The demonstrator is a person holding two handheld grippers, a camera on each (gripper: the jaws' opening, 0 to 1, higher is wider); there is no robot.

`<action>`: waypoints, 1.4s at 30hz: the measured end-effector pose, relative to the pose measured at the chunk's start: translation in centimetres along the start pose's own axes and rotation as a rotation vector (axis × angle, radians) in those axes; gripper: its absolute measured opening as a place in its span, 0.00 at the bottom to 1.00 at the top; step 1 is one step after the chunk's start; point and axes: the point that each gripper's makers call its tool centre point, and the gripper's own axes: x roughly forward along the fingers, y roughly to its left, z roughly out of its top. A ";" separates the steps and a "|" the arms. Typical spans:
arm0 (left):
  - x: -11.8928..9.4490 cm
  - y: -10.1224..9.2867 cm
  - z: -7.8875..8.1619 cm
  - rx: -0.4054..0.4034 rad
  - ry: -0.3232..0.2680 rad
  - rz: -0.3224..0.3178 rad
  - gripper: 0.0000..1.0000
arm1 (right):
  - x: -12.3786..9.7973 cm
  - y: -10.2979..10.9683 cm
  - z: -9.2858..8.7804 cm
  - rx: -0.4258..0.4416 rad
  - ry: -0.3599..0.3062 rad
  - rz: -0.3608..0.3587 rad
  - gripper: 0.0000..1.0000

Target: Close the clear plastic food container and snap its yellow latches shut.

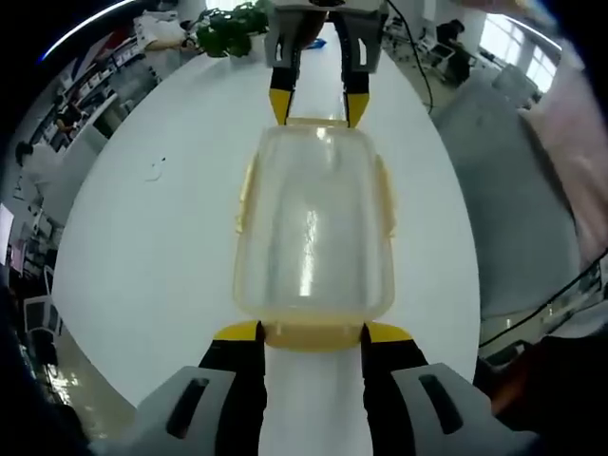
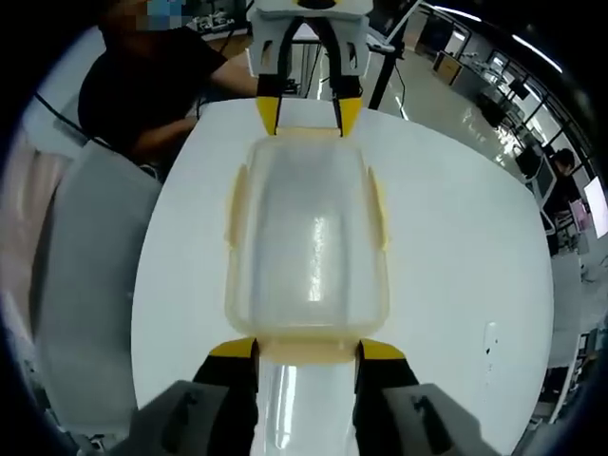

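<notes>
Left gripper view is taken first. The left hand-held gripper (image 1: 311,334) is seen at the bottom with its jaws apart, their yellow tips set at the two corners of the near end latch (image 1: 312,334) of the container (image 1: 313,233). The container lies in the middle of the white tabletop (image 1: 142,247), lid on, long axis pointing away. At its far end the right hand-held gripper (image 1: 317,103) is met, also spread, its tips touching or just beside the far rim; whether the far latch is pressed cannot be told.

In the right gripper view the same arrangement is shown from the other end: the right hand-held gripper (image 2: 306,353) is apart at the near latch (image 2: 306,350) of the container (image 2: 306,252), and the left hand-held gripper (image 2: 309,112) stands opposite.

A risk is judged here. The box is light and smooth, and the tabletop (image 2: 456,256) is glossy, so an uneven push from one end could make it slide or turn. If a tip slips off the rounded corner, the latch could stay half open. The side latches (image 1: 245,195) appear to stand slightly outward, so they are probably not snapped.

The body is cloudy clear plastic, rounded, with bright reflections on the lid; the latches are pale yellow, thin and flat.
</notes>
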 end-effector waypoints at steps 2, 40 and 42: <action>0.2 0.0 0.4 0.003 0.001 0.005 0.36 | -0.3 0.0 -0.4 -0.002 0.002 -0.007 0.36; 4.7 0.3 10.9 0.041 -0.066 -0.011 0.37 | -4.0 -0.5 -11.2 0.037 0.068 -0.062 0.36; 4.9 0.4 11.3 0.042 -0.068 -0.009 0.36 | -4.1 -0.6 -11.6 0.035 0.076 -0.069 0.36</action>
